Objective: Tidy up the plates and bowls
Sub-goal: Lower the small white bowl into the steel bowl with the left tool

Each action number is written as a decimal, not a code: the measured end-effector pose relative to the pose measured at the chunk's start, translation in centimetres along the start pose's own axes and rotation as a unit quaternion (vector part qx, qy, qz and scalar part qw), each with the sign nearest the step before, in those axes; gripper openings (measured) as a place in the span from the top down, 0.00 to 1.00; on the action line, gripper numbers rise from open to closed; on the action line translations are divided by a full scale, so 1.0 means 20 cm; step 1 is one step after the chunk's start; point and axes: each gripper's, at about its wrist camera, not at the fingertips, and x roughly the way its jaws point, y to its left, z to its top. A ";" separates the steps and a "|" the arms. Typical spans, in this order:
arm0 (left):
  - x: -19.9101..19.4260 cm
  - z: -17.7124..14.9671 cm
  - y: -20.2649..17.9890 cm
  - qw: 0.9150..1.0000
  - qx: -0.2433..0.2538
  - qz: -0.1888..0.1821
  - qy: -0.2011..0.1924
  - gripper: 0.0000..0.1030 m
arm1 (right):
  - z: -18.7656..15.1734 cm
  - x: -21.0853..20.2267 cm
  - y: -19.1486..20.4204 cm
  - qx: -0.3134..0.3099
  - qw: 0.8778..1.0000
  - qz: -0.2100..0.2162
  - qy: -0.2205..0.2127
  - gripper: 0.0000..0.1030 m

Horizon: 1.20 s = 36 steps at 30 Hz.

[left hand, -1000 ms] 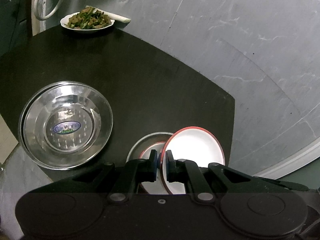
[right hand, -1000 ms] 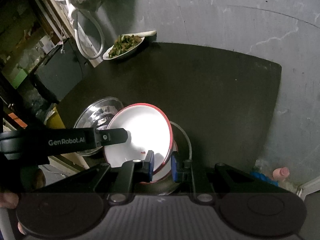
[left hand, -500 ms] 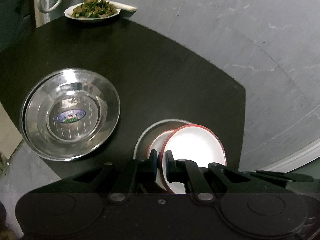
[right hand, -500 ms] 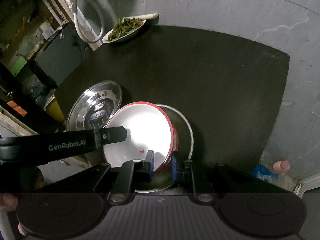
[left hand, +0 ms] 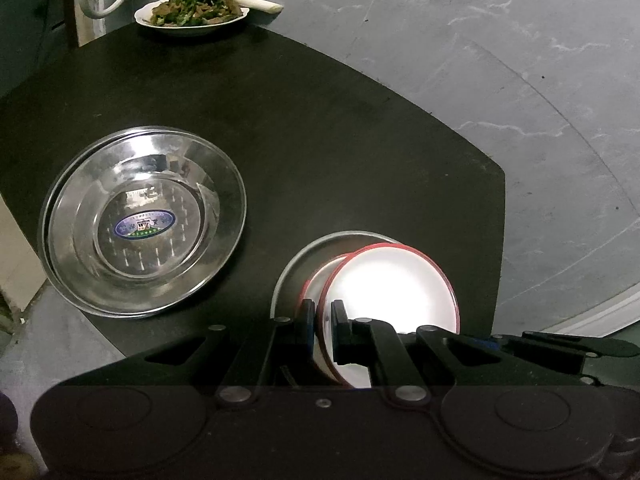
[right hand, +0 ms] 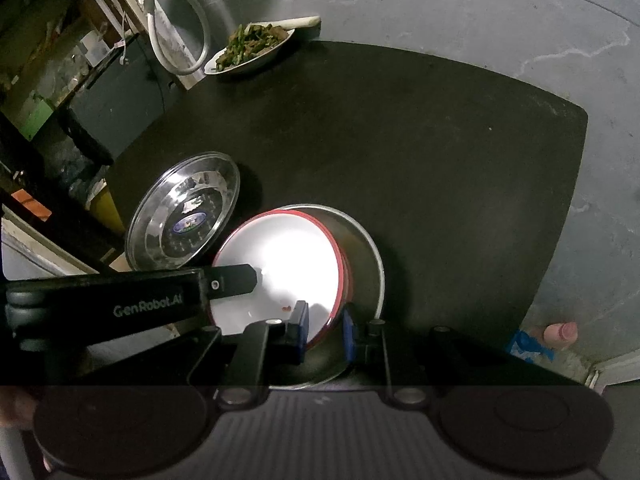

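Plate [left hand: 394, 284] pinched by left hand-held gripper [left hand: 323, 320], w/ right hand-held gripper [right hand: 325, 322] apart.

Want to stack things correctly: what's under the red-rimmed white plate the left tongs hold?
Under the red-rimmed white plate sits another red-rimmed dish, inside a steel pan. The pan's floor is mostly covered.

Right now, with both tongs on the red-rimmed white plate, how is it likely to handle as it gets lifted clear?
The red-rimmed white plate looks rigid, so it should keep its shape. Its glossy glare suggests a slick rim; the left tongs pinch it shut, while the right tongs look looser. It is tilted over another red-rimmed plate in the steel bowl, so it may slide.
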 end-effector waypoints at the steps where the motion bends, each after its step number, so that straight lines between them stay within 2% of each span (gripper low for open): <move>1: 0.00 0.00 0.00 1.000 0.000 0.001 0.001 0.93 | 0.00 0.00 0.01 -0.004 1.000 -0.002 0.000 0.81; 17: 0.02 0.01 0.00 1.000 -0.006 0.003 0.010 0.93 | 0.03 0.03 0.03 -0.046 0.999 -0.020 0.006 0.78; 36: 0.02 0.01 -0.04 1.000 0.013 0.019 0.006 0.93 | 0.04 0.03 0.02 -0.064 0.998 -0.012 0.009 0.78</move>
